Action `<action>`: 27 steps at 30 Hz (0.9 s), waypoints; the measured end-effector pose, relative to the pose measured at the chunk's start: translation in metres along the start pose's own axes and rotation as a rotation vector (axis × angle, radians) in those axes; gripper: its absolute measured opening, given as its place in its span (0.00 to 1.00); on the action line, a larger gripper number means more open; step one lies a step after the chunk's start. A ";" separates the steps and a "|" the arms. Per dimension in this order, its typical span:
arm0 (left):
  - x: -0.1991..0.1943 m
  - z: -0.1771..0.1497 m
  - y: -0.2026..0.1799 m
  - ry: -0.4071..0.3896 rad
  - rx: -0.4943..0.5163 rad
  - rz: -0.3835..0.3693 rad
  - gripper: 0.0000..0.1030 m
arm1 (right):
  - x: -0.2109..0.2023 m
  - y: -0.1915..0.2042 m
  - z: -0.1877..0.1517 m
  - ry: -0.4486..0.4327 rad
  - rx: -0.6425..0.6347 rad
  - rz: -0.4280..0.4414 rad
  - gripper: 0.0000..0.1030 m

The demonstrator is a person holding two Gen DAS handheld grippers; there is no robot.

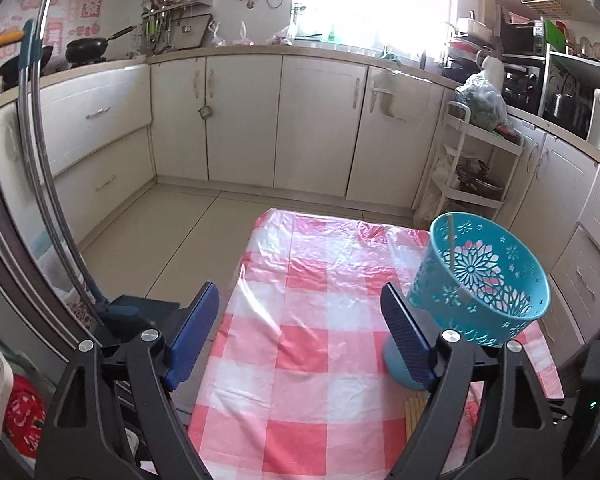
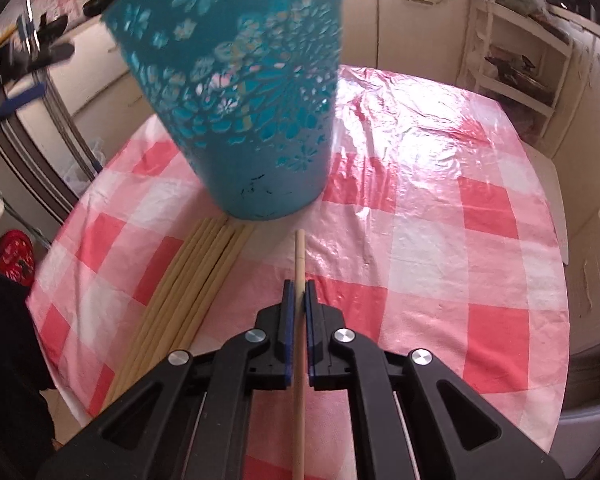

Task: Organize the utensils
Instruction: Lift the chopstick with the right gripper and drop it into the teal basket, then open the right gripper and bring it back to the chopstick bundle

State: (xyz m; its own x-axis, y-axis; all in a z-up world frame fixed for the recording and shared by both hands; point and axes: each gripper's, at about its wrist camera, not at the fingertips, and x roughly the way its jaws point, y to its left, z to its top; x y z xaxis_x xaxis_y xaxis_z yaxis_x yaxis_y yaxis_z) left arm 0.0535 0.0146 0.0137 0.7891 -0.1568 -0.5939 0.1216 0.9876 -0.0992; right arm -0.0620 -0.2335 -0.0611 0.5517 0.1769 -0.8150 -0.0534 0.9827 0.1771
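Observation:
A teal cut-out plastic basket (image 1: 480, 280) stands on the pink checked tablecloth (image 1: 300, 360), right of my left gripper (image 1: 300, 292). One pale chopstick (image 1: 452, 240) leans inside it. The left gripper's blue pads are wide open with nothing between them. In the right wrist view the basket (image 2: 240, 100) looms close ahead, slightly tilted. My right gripper (image 2: 299, 284) is shut on a single wooden chopstick (image 2: 299, 252), whose tip points toward the basket's base. A bundle of several chopsticks (image 2: 188, 288) lies flat on the cloth to the left, reaching the basket's foot.
White kitchen cabinets (image 1: 240, 120) ring the room beyond the table's far edge. A white shelf trolley (image 1: 476, 168) stands behind the basket. A person's dark clothing (image 2: 4, 340) is at the table's left edge, with a red object (image 2: 14, 258) on the floor.

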 end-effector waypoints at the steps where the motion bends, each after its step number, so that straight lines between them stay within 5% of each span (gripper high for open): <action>1: 0.003 -0.001 0.004 0.013 -0.014 0.003 0.77 | -0.010 -0.006 0.001 -0.016 0.036 0.028 0.06; 8: 0.003 -0.006 0.005 0.009 -0.005 0.005 0.77 | -0.096 -0.024 0.016 -0.201 0.224 0.266 0.06; 13: 0.000 -0.009 0.001 0.007 -0.001 0.010 0.78 | -0.153 -0.007 0.075 -0.418 0.230 0.372 0.06; 16: -0.002 -0.009 -0.002 -0.003 0.008 0.018 0.81 | -0.166 0.009 0.113 -0.546 0.213 0.339 0.06; 21: -0.002 -0.010 -0.004 -0.008 0.019 0.025 0.83 | -0.141 0.029 0.162 -0.691 0.246 0.153 0.06; 27: 0.000 -0.009 -0.002 -0.006 0.003 0.022 0.86 | -0.096 0.030 0.171 -0.697 0.262 0.015 0.06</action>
State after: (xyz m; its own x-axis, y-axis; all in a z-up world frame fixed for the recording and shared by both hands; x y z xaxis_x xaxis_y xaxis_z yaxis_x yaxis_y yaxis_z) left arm 0.0479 0.0125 0.0072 0.7955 -0.1346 -0.5909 0.1055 0.9909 -0.0836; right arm 0.0260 -0.2299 0.1170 0.9573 0.0292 -0.2875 0.0867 0.9201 0.3820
